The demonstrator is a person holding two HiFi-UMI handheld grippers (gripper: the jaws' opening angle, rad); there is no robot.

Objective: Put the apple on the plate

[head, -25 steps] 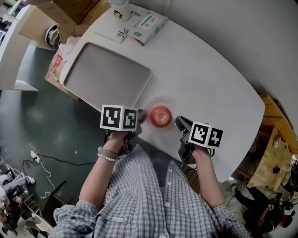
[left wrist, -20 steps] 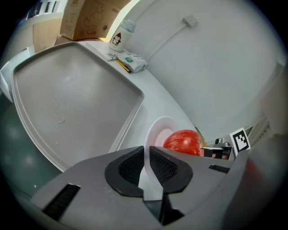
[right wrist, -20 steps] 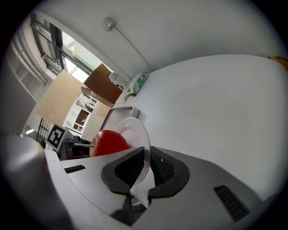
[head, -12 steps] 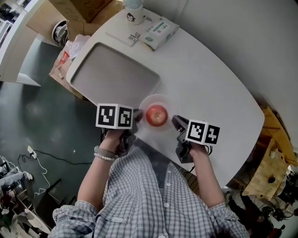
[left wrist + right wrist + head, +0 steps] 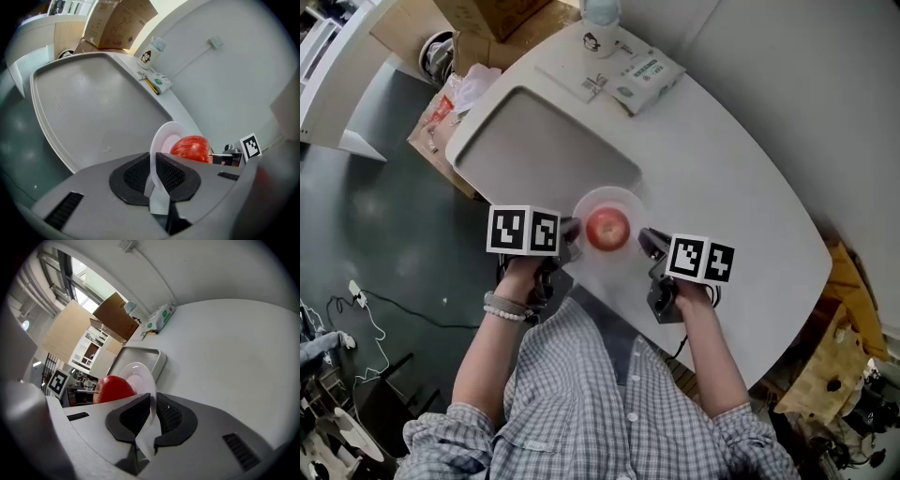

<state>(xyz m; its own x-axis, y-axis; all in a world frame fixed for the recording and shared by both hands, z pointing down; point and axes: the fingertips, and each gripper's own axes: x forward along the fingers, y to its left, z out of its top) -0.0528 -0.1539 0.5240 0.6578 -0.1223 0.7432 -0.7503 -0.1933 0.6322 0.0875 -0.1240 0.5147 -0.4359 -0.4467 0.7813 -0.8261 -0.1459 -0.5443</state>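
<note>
Gripping, head view: left gripper (image 5: 570, 232) and right gripper (image 5: 644, 241) each clamp an opposite edge of the white plate (image 5: 609, 196). The red apple (image 5: 607, 228) sits at the plate's centre, just beside the near corner of the grey tray (image 5: 544, 155) on the white table (image 5: 741, 187). A green-printed packet (image 5: 645, 71) lies beyond the tray's far edge.
Left gripper view: jaws pinched on the plate's rim, apple on the plate just past them, tray to the left.
Right gripper view: jaws pinched on the plate's other rim, apple on the plate, tray beyond.
</note>
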